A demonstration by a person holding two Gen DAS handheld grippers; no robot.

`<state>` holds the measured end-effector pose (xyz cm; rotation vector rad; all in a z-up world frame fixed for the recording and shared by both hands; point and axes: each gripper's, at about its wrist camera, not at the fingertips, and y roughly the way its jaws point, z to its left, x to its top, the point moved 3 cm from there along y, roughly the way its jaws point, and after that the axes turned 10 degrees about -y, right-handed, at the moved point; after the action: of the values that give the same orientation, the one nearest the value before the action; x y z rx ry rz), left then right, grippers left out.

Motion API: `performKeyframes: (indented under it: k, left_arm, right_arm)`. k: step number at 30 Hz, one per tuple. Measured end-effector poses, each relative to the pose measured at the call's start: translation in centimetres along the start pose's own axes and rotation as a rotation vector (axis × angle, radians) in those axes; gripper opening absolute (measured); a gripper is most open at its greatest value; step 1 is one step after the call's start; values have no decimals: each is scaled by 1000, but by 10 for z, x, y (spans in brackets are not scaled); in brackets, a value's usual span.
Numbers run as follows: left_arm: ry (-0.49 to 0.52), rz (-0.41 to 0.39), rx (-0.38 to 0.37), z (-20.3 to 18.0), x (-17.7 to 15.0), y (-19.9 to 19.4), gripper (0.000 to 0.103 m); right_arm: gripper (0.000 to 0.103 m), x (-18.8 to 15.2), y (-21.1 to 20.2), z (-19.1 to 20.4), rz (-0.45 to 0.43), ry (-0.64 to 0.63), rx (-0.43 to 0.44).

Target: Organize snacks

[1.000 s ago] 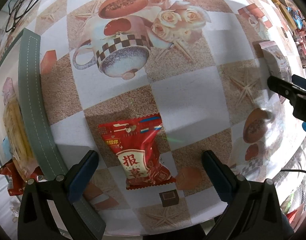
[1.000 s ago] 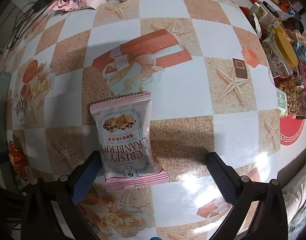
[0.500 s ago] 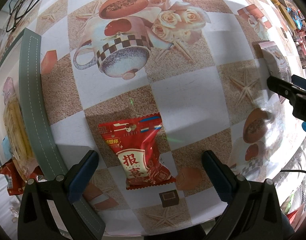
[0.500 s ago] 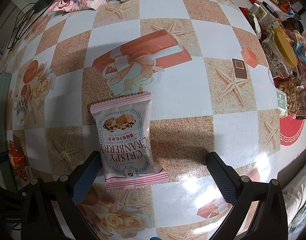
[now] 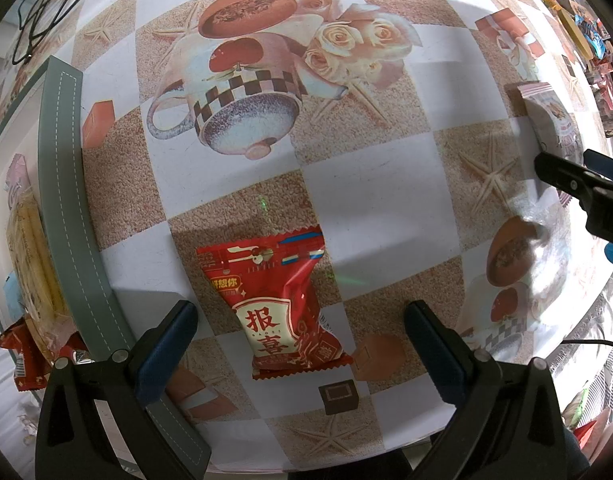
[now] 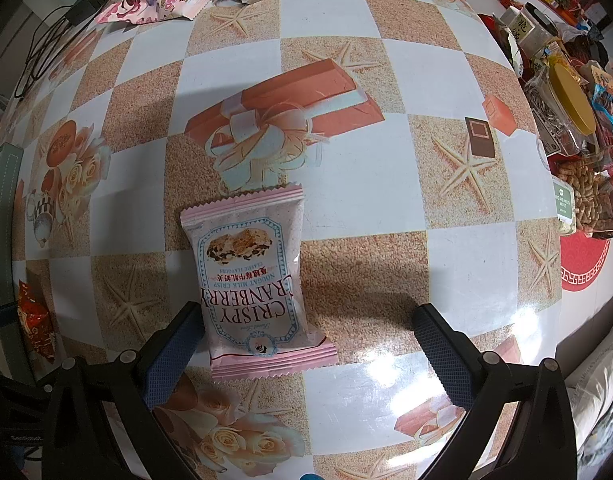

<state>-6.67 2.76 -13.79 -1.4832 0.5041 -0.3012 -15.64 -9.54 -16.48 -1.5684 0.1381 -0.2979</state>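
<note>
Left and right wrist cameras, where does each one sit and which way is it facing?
Left wrist: on the left tongs, facing down at a red foil snack packet; own open fingers show, right tongs at the edge.
Right wrist: on the right tongs, facing down at a pink cranberry crisp packet; open fingers show.
Shared: pink packet, checkered tablecloth.

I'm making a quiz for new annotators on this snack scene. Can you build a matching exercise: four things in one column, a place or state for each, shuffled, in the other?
Things:
1. red packet
2. pink cranberry packet
3. grey-green tray
4. yellow-lidded jar

Places or states:
A. at the far right, among other snacks
B. flat between the open left claw fingers
C. along the left edge, holding snacks
D. flat between the open right claw fingers

Pairs: 1-B, 2-D, 3-C, 4-A
</note>
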Motion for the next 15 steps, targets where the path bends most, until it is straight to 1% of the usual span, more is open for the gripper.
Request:
performKeyframes:
  k: [15]
  left_arm:
    - [-2, -2, -1, 0, 0, 0, 103]
  right_arm:
    - [103, -2, -1, 0, -1, -1, 0]
